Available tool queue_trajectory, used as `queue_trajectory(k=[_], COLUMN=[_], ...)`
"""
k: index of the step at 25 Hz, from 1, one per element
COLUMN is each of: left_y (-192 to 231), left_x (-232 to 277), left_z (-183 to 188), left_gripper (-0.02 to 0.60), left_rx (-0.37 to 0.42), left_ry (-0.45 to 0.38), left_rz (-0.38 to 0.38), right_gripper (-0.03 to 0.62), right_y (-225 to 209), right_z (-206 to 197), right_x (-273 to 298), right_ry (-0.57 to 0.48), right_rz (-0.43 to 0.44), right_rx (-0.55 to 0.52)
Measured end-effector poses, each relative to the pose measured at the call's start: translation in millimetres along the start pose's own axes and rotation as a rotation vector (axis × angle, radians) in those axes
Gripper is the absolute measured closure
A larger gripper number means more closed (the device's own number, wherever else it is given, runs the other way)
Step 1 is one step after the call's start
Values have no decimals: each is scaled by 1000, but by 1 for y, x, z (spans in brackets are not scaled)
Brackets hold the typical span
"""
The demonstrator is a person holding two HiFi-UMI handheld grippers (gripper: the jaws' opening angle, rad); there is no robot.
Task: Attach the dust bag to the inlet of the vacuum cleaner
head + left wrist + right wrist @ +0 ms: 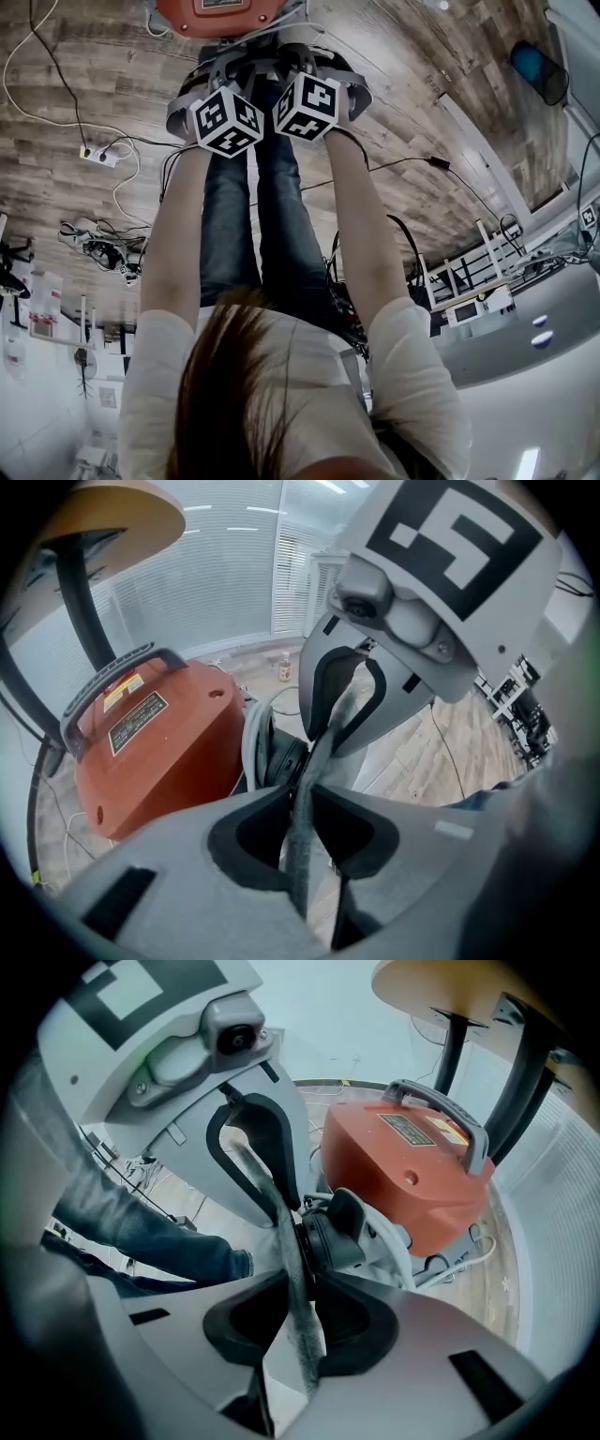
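Beside the orange plastic vacuum cleaner [159, 752], we hold one grey fabric dust bag [323, 738] stretched just before its black round inlet [333, 1237]: left hand-held gripper [302, 794] and right hand-held gripper [302, 1279] each pinch the bag's edge, jaws nearly together on the cloth.

The floor [84, 66] is of grey-brown wooden planks. A round wooden table [122, 517] stands on dark legs. Behind the table hang white window blinds [216, 583] (pale light comes through them).
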State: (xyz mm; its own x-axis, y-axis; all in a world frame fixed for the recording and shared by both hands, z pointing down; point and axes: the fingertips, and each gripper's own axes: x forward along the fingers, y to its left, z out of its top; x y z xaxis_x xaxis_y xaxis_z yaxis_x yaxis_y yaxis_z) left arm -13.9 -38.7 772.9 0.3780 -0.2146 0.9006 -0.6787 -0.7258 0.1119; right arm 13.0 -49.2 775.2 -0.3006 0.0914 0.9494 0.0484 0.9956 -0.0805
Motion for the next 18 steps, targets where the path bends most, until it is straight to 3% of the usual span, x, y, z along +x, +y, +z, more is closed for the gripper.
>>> queue_trajectory(k=[6,10,18], left_y=[0,1,-2], left_x=[2,4,1], left_z=[-4,-9,-8], left_gripper=[485,432,411], left_rx=[-56,-135,-158], left_ry=[23,36,29], left_rz=[-18,-51,-63], right_gripper=[496,436,421], right_y=[-2,-5,5], right_z=[-2,-5,-9], right_x=[-1,-2,-5], right_ry=[9,33,30], right_rz=[7,39,52], right_rx=[49,97,166])
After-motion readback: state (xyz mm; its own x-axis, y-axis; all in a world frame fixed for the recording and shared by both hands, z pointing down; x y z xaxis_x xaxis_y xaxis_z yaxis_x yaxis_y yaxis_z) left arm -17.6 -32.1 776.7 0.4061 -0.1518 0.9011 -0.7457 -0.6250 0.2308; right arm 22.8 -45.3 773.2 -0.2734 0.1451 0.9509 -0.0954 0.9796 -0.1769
